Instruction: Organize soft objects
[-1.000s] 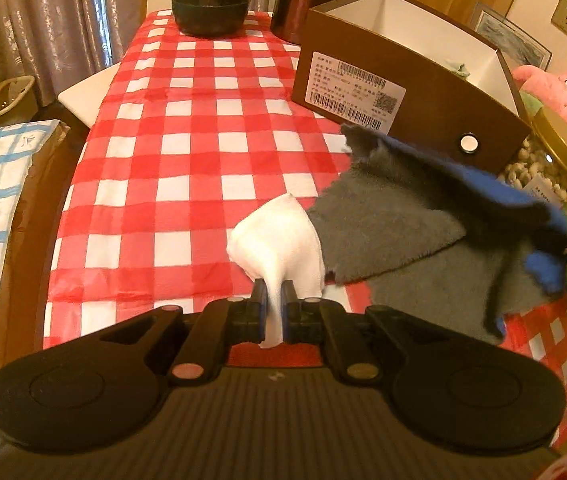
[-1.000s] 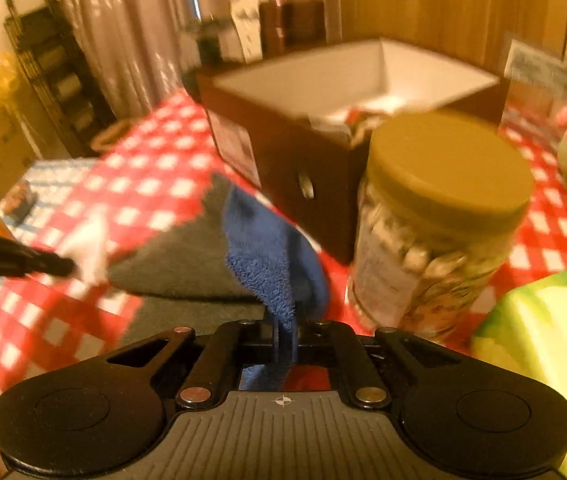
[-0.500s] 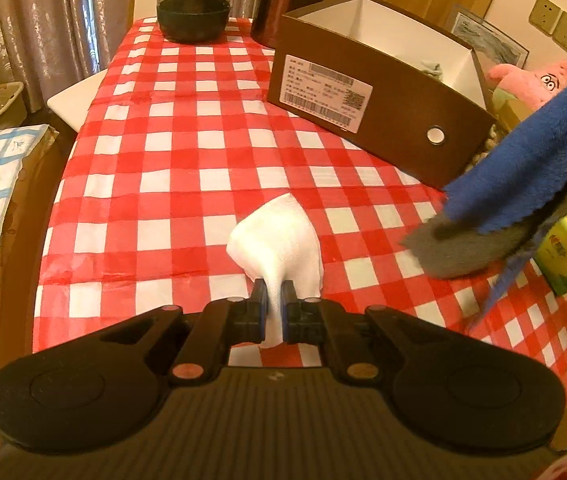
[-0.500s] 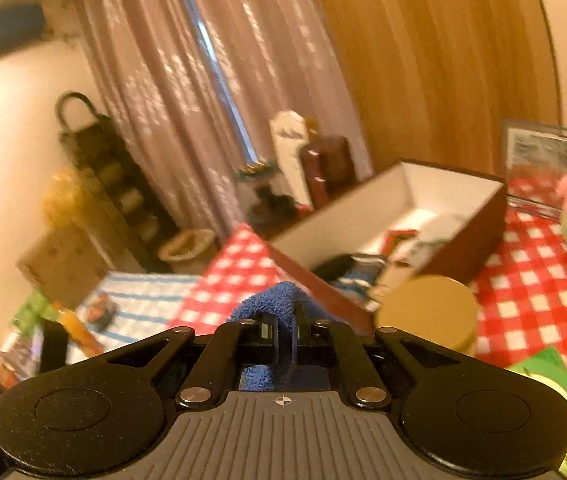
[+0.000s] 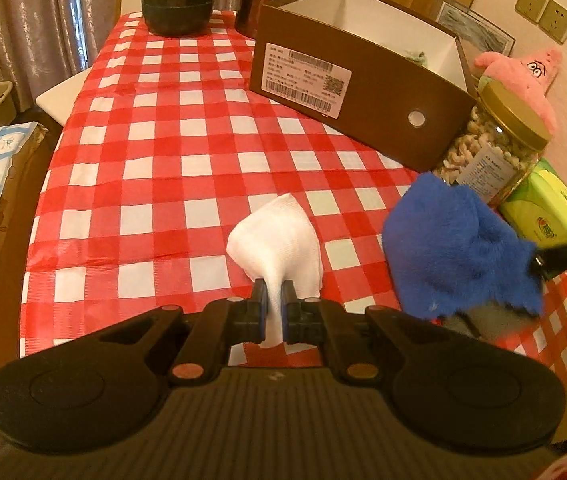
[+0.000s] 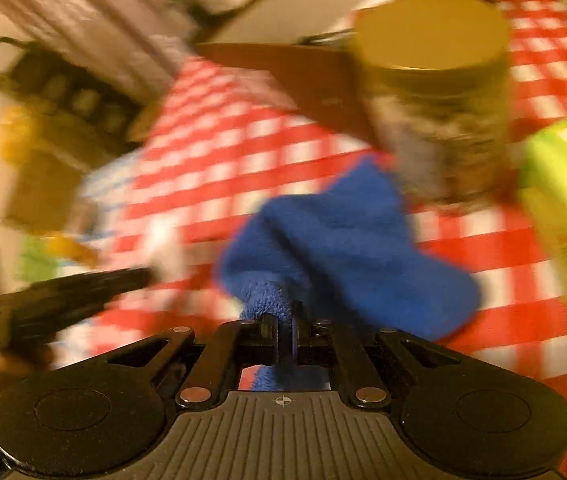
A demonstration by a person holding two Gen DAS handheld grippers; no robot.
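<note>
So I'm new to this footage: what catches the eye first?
The red-and-white checked tablecloth fills the table. The left gripper pinches a white cloth at the near edge, and the right gripper grips a blue fuzzy cloth beside it. Behind stands an open brown cardboard box.

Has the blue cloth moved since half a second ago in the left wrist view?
Yes. The blue cloth came down from beside the brown box rim toward the checked tablecloth, below the nut jar.

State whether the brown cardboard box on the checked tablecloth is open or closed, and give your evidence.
Open. The brown cardboard box has no lid on top, and its white inner walls show from above.
</note>
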